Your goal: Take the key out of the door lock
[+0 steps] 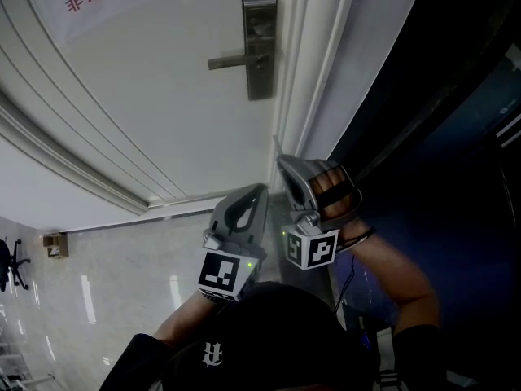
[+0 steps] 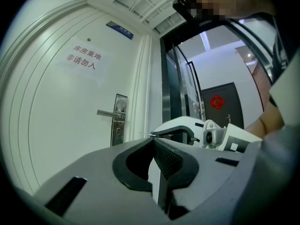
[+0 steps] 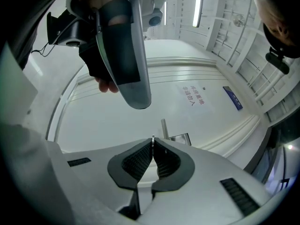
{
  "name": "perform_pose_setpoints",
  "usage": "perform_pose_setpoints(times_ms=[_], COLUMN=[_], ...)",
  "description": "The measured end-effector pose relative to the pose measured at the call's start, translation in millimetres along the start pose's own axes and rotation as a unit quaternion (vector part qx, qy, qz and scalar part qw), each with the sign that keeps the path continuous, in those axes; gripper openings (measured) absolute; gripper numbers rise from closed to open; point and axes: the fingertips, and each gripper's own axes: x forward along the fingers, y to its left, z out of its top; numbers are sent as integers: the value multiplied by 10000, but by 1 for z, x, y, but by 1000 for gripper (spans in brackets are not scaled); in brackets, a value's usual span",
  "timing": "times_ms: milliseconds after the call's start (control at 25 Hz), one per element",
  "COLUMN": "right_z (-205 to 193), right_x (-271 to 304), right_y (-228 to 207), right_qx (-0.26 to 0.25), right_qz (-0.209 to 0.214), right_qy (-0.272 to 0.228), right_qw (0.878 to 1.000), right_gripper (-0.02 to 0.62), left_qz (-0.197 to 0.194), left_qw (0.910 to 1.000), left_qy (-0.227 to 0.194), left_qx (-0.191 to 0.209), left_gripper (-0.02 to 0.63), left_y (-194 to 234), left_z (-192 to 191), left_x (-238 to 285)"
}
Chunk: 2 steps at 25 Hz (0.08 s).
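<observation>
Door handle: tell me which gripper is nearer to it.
Right. The right gripper, shut on what looks like the key, is below and right of the door handle; the left gripper is farther back, beside it.

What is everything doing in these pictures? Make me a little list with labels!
door: the white door, with a sign in red writing on it
lock plate: the silver lock plate has a lever handle; no key shows sticking out of it
right gripper: the right gripper has its jaws shut on a thin metal sliver, apparently the key, held away from the door
left gripper: the left gripper has its jaws shut with nothing between them, close beside the right gripper
</observation>
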Motion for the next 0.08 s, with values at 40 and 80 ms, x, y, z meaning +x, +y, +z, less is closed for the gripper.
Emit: perform_pose_setpoints(times_ms=[40, 80], right_z=[-1, -1], right_x=[2, 4], right_y=[0, 0], right_qx=[-2, -5], right_qz=[9, 17], right_qy=[1, 2], right_qw=[10000, 10000], right_gripper=[21, 21], left_qz=[1, 2], left_qw=[10000, 10000], left_qy=[1, 1], left_qx=[-2, -1], left_gripper=[6, 6], left_y=[1, 3], left_z=[0, 0], left_x=[1, 3])
